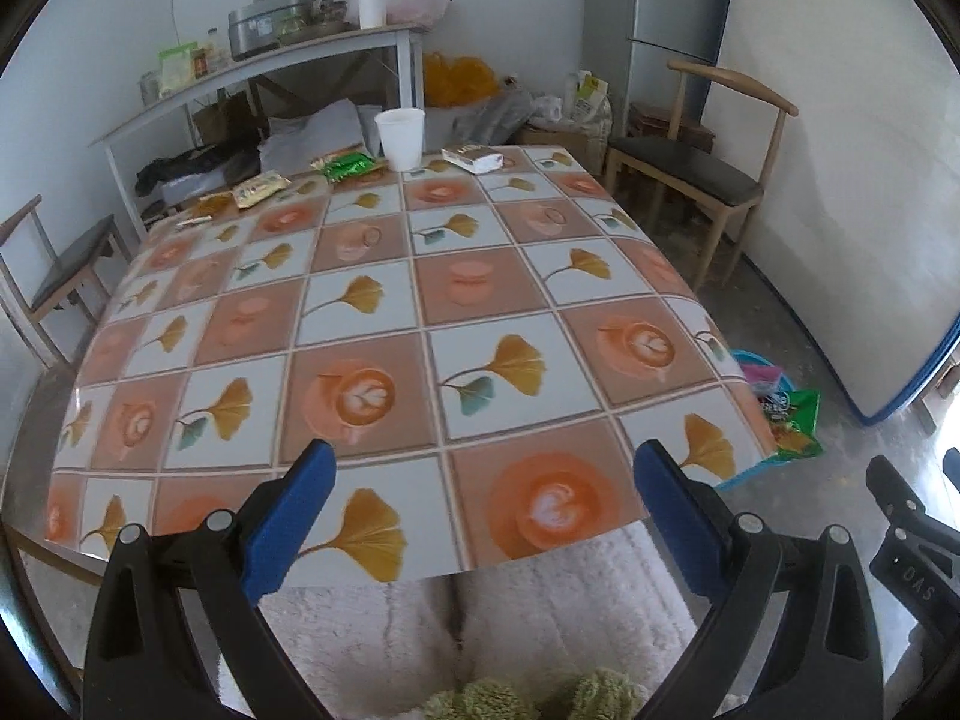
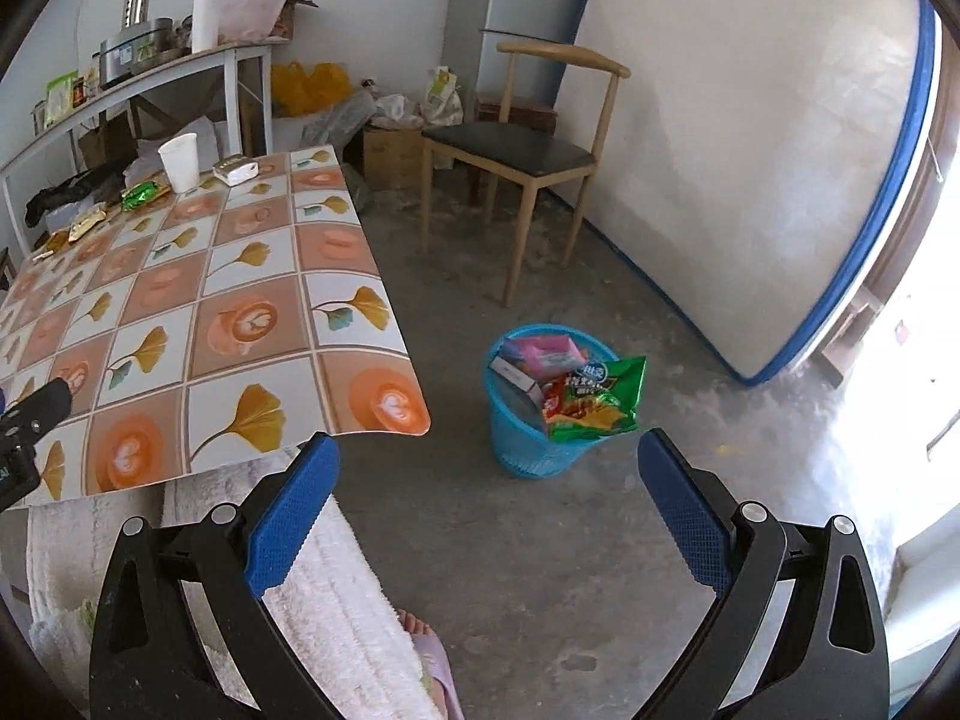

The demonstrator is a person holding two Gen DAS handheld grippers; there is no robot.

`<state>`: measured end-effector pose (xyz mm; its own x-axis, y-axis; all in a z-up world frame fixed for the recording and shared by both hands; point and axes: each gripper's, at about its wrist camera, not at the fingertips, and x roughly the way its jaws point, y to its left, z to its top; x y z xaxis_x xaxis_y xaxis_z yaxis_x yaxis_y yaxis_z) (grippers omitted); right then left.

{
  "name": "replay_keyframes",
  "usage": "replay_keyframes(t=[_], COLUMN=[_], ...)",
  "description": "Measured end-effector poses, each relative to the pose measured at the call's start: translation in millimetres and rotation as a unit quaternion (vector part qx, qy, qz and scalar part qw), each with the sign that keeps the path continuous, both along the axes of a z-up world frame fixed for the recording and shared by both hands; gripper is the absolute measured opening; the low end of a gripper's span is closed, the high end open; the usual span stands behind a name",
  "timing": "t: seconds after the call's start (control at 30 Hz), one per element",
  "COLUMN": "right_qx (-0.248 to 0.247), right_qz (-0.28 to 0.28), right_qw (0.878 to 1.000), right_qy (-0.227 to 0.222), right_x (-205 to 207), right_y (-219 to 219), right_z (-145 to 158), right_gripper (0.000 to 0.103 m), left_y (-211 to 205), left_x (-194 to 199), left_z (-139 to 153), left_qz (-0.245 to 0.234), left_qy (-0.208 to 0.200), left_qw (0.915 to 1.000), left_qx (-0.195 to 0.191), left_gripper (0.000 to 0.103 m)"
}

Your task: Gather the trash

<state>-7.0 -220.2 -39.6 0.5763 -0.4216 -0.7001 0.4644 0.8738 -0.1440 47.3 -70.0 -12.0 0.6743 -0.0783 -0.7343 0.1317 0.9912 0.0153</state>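
Trash lies along the far edge of the patterned table [image 1: 372, 372]: a white paper cup [image 1: 400, 138], a white box [image 1: 472, 158], a green wrapper [image 1: 350, 167], a yellow wrapper [image 1: 259, 188] and a small orange wrapper [image 1: 214, 203]. The cup [image 2: 179, 163] and box [image 2: 236, 171] also show in the right wrist view. A blue bin [image 2: 543, 420] on the floor right of the table holds a green snack bag [image 2: 600, 399] and pink packets. My left gripper [image 1: 483, 462] is open and empty over the table's near edge. My right gripper [image 2: 486, 456] is open and empty, above the floor near the bin.
A wooden chair [image 2: 522, 150] stands beyond the bin, another chair [image 1: 60, 270] left of the table. A white shelf table [image 1: 258, 72] with pots stands at the back wall. A white board with blue edge [image 2: 750, 150] leans at the right. A person's foot [image 2: 426, 642] is below.
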Motion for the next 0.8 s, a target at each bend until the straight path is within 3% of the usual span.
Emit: replay_keyframes(t=[0.8], right_qx=[0.004], right_qz=[-0.005], right_qw=[1.0], right_qy=[0.005], right_x=[-2.3], right_y=[-2.1], right_z=[-2.4], right_gripper=[0.096], left_y=[-8.1], left_x=[-5.0], left_z=[6.1], left_qz=[-0.011], left_qy=[-0.013], left_qw=[0.9995], left_qx=[0.028], left_gripper=[0.097])
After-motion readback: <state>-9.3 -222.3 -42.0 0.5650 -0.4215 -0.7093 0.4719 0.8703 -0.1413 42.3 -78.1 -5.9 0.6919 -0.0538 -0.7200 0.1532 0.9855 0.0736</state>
